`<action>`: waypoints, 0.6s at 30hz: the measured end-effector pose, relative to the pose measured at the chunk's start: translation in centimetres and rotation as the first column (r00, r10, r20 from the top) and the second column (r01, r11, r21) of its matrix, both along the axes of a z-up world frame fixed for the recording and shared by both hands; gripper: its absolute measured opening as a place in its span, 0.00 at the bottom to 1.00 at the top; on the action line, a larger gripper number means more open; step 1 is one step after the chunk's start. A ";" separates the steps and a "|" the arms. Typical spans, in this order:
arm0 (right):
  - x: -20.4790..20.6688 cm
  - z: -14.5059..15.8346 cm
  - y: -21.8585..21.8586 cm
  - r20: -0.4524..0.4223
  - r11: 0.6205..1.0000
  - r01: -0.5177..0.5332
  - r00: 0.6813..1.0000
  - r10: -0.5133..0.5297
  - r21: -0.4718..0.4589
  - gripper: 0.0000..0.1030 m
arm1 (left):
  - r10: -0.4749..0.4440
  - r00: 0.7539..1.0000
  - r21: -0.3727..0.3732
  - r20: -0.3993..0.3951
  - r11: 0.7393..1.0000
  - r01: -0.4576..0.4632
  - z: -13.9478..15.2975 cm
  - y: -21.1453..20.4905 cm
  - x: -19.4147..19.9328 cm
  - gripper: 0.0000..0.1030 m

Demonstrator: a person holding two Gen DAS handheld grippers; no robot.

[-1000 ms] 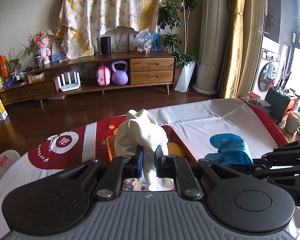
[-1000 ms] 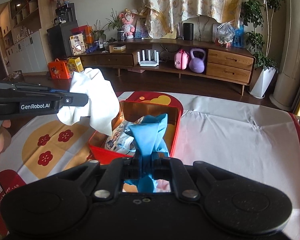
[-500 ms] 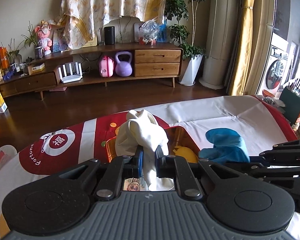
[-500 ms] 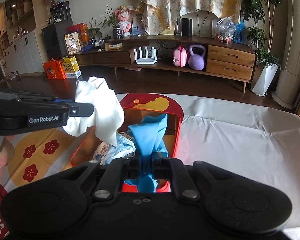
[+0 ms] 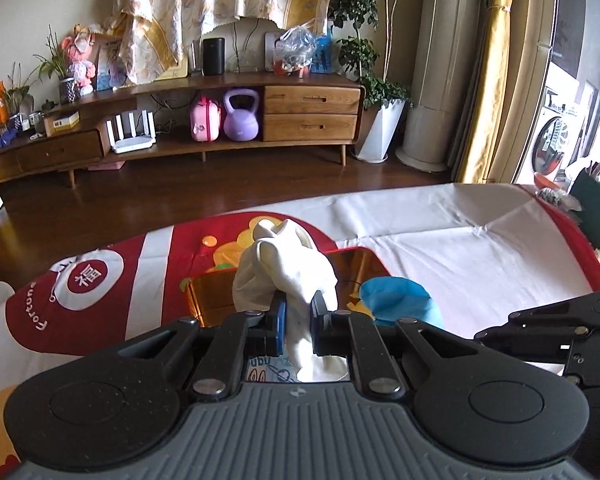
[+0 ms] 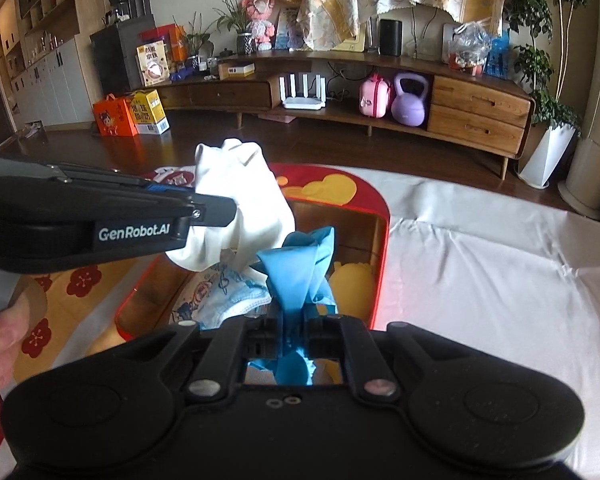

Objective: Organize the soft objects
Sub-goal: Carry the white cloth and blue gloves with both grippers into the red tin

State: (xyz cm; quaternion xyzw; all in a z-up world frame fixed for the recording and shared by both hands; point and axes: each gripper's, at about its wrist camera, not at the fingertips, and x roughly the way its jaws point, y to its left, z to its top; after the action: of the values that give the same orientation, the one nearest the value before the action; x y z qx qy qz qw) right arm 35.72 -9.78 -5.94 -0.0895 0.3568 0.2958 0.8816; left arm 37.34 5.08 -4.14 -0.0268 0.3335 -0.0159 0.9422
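A white cloth (image 5: 286, 272) and a blue cloth (image 6: 300, 264). The box (image 6: 382, 236) is red outside, golden inside. The tablecloth (image 6: 480, 264) is white at right, red with yellow motifs at left.

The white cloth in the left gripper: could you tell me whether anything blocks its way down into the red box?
No lid or barrier shows. The white cloth hangs over the open red box, which already holds a printed cloth. The blue cloth in the right gripper hangs beside it.

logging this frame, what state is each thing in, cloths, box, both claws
white cloth: bunched, pinched in left claw, held above the box
blue cloth: bunched, pinched in right claw, over the box
box: open, no lid on it, printed cloth and a yellow thing inside
left claw: shut on white cloth
right claw: shut on blue cloth
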 end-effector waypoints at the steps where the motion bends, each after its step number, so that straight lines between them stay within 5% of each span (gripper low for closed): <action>1: 0.2 -0.3 0.1 -0.006 1.000 0.002 1.000 -0.002 0.000 0.07 | 0.000 1.000 -0.001 -0.004 1.000 0.000 -0.3 0.1 0.2 0.11; 18: 0.8 -3.0 1.0 -0.057 1.000 0.003 0.998 -0.004 -0.021 0.14 | 0.004 0.994 -0.041 -0.105 0.999 -0.008 -4.3 0.8 2.2 0.11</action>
State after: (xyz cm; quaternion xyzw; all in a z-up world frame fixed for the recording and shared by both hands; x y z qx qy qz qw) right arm 36.56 -8.75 -8.90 -0.0895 0.3852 0.2931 0.8705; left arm 39.49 5.89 -8.49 -0.0479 0.3822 -0.0185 0.9227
